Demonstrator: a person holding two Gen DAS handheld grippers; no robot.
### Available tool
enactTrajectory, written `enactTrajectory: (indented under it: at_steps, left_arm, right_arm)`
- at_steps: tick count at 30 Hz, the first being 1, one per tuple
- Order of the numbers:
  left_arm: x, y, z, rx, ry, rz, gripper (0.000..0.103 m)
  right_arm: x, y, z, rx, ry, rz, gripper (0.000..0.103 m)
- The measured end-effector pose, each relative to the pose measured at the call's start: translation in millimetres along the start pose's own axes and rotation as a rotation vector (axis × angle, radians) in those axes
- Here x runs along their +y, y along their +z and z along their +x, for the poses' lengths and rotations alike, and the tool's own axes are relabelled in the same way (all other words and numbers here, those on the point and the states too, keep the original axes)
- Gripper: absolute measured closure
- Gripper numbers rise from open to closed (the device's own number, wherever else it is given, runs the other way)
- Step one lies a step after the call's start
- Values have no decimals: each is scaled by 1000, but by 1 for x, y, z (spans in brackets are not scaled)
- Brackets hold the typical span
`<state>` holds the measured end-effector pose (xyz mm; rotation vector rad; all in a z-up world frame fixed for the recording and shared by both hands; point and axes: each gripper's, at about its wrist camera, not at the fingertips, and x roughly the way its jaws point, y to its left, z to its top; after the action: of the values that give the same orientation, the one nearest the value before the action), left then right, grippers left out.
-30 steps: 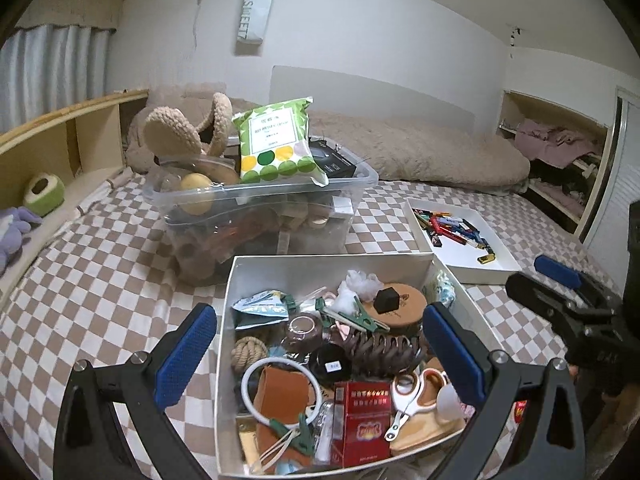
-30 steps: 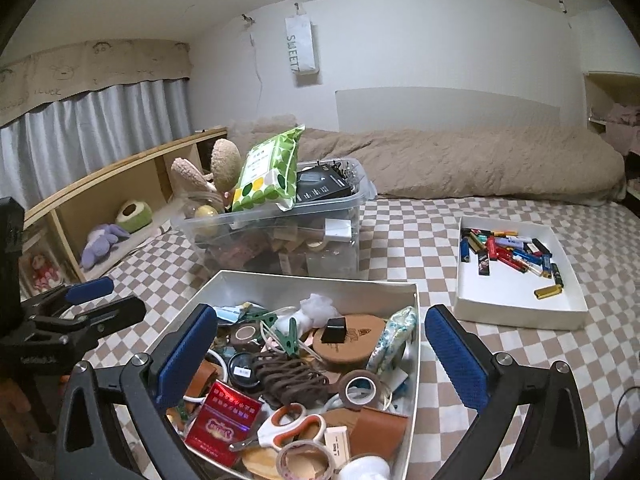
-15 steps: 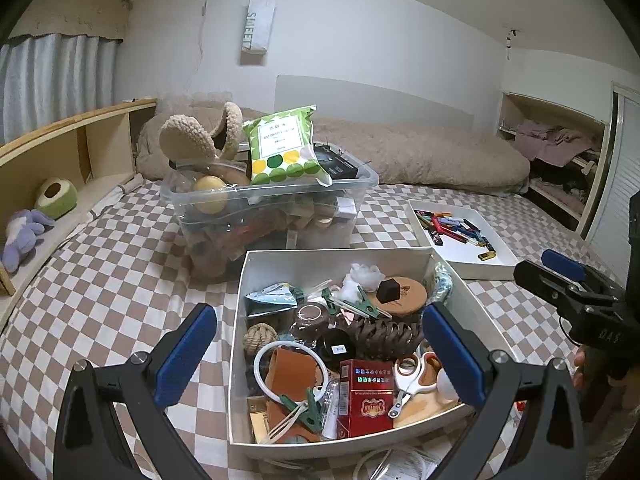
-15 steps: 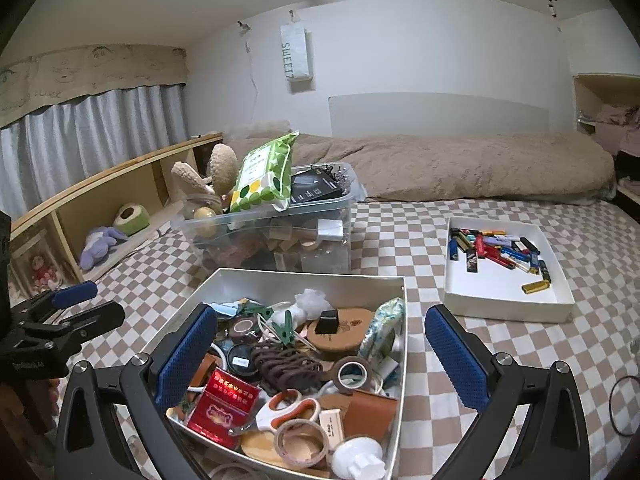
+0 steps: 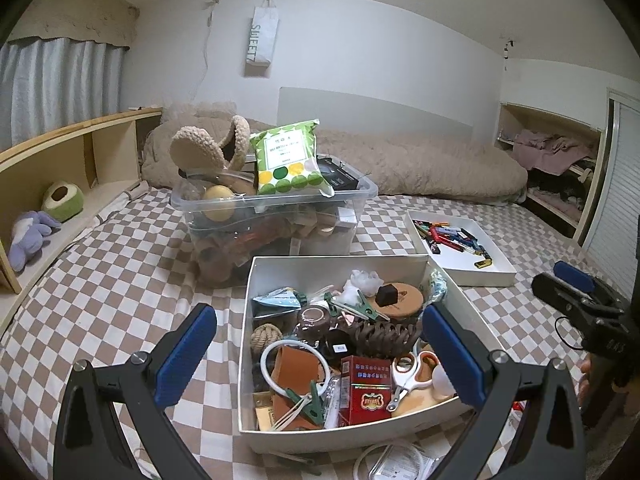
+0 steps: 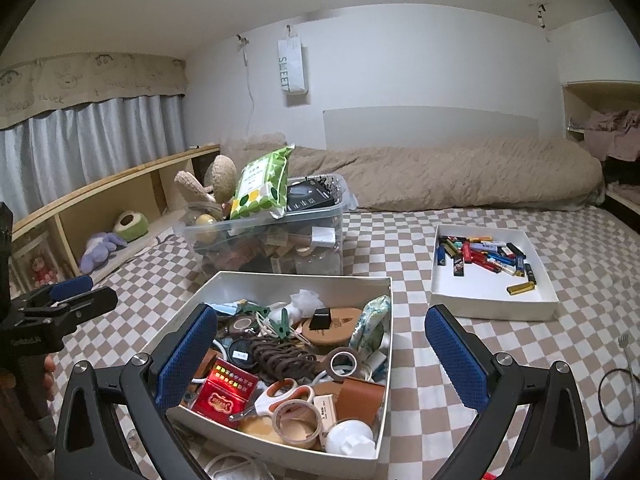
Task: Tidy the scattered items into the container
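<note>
Surface: we see a bed (image 6: 400,240) under a brown-and-white checked cover.
Near centre: a white box (image 5: 344,436) crammed with small items rests on the cover.
Behind it: a clear plastic bin (image 5: 280,216), heaped over its rim, just beside the box's far wall.
Robot's right: a shallow white tray (image 6: 492,304) of lighters, apart from the box.
Far end: a beige fleece blanket (image 6: 460,176) bunched across the bed.
Near edge: we note a white ring and a clear packet (image 5: 394,462) lying on the cover.
</note>
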<state>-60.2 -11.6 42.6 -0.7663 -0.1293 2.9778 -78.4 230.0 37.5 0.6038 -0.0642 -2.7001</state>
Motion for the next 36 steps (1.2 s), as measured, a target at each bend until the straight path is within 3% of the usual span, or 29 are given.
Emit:
enactTrajectory:
  at_steps: [15, 36]
  left_arm:
    - [2, -18, -25, -43, -26, -29, 0]
    - [-6, -67, -8, 102, -50, -50, 0]
  right_arm:
    - [0, -15, -25, -27, -2, 6, 0]
    - [-5, -61, -17, 82, -23, 10, 0]
